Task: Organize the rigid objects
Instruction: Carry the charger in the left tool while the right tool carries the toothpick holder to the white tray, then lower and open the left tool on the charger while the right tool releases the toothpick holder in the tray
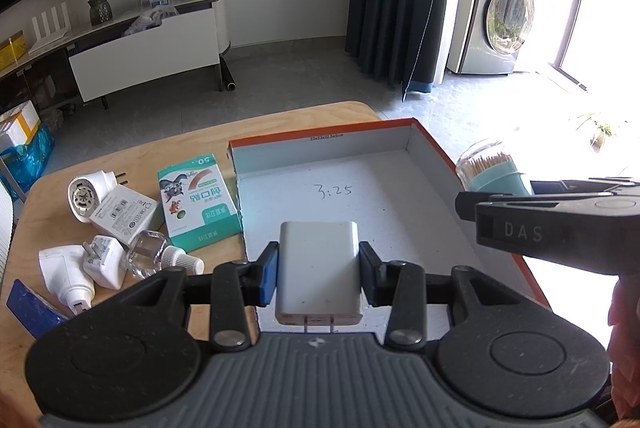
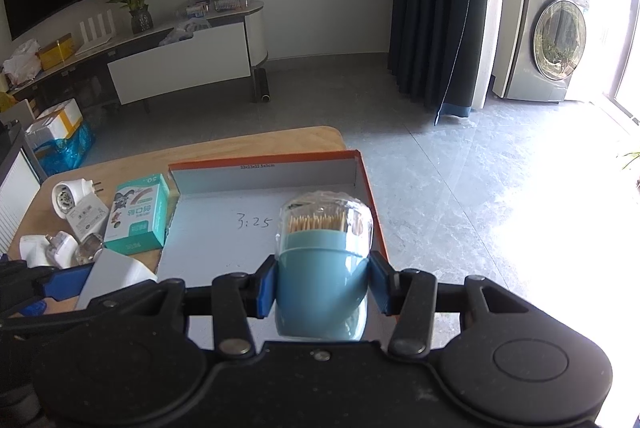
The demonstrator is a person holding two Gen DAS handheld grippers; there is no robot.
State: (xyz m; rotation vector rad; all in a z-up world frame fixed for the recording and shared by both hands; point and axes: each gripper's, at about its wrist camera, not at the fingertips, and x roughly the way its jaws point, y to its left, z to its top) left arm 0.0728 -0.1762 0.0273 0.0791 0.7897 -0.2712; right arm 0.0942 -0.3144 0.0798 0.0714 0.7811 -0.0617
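Observation:
My left gripper [image 1: 319, 272] is shut on a white power adapter [image 1: 319, 268], prongs toward the camera, held above the near left part of an orange-rimmed cardboard box [image 1: 400, 126] with a white floor marked "3:25". My right gripper [image 2: 322, 280] is shut on a blue toothpick holder [image 2: 322, 292] with a clear dome lid, over the box's [image 2: 366, 188] right side. In the left wrist view the toothpick holder [image 1: 490, 168] and the right gripper's body [image 1: 560, 228] show at the right edge.
On the wooden table [image 1: 60, 188] left of the box lie a green bandage box [image 1: 198, 202], several white plugs and chargers [image 1: 120, 216], a small clear bottle [image 1: 154, 254] and a blue packet [image 1: 32, 312]. A TV cabinet, dark curtain and washing machine [image 2: 560, 48] stand beyond.

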